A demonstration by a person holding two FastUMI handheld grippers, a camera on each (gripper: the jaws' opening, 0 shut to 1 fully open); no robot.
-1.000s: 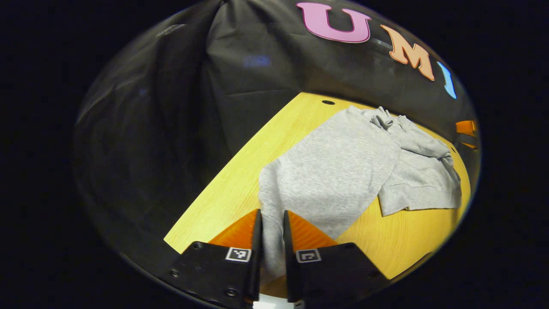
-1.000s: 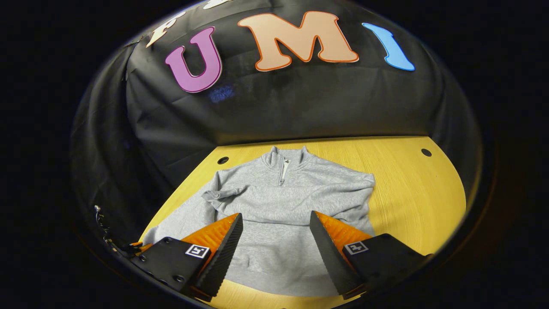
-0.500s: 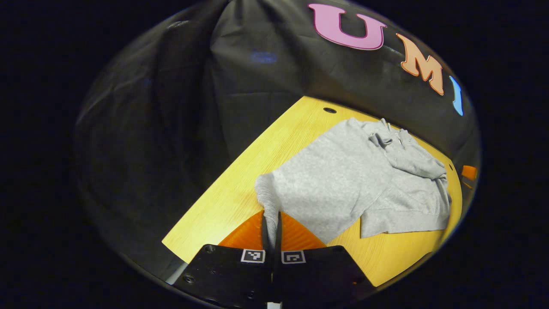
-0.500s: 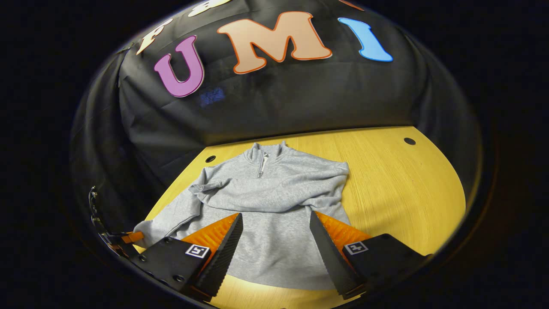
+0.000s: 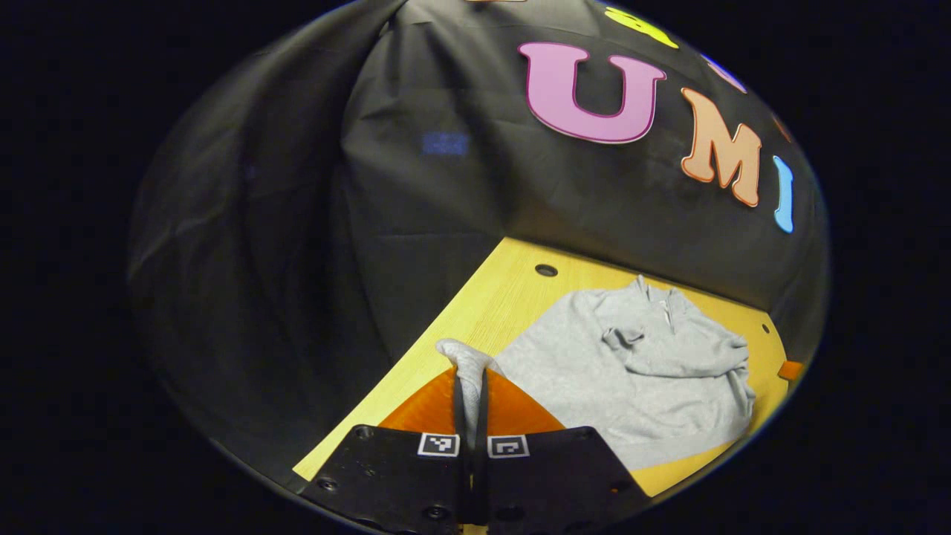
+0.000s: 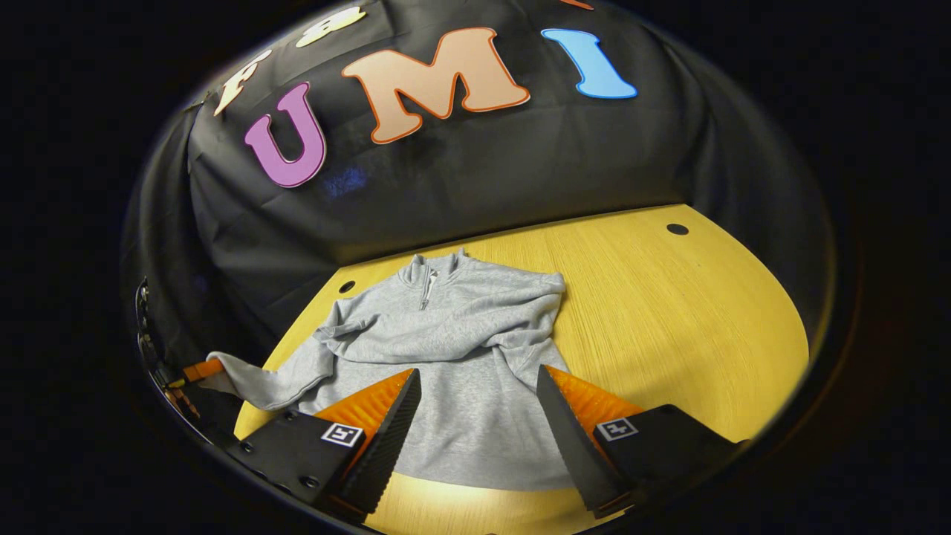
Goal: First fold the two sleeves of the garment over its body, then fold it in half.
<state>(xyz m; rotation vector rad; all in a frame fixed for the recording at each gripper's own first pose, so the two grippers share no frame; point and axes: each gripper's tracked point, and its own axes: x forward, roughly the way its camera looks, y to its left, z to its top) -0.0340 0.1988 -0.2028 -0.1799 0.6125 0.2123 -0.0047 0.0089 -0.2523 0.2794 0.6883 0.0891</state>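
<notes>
1. Garment (image 6: pixel 453 349): a grey zip-neck sweatshirt lying front-up on the wooden table (image 6: pixel 669 319), collar toward the far booth wall, hem toward the near edge. It sits left of the table's centre in the right gripper view.
2. Right sleeve (image 6: pixel 490 316): already laid across the chest.
3. Left sleeve (image 6: pixel 267 375): stretched out toward the table's left edge, its cuff end (image 5: pixel 464 357) lifted off the wood.
4. Left gripper (image 5: pixel 471 386): fingers pressed together, pinching the cuff end of the left sleeve between them; a small bunch of cloth stands above the tips.
5. Right gripper (image 6: pixel 475 423): fingers spread wide, holding nothing, poised above the hem region of the body.
6. Handling, as judged: the knit looks soft, limp and light; it drapes and wrinkles rather than keeping shape, so an edge grip at the cuff or a hem corner should carry the fold best. Drag against the wood may shift the body.
7. Risk, as judged: the sleeve may twist or bunch when laid over the chest.
8. Containers: none in view; two round holes (image 6: pixel 677 229) mark the table's far side.
</notes>
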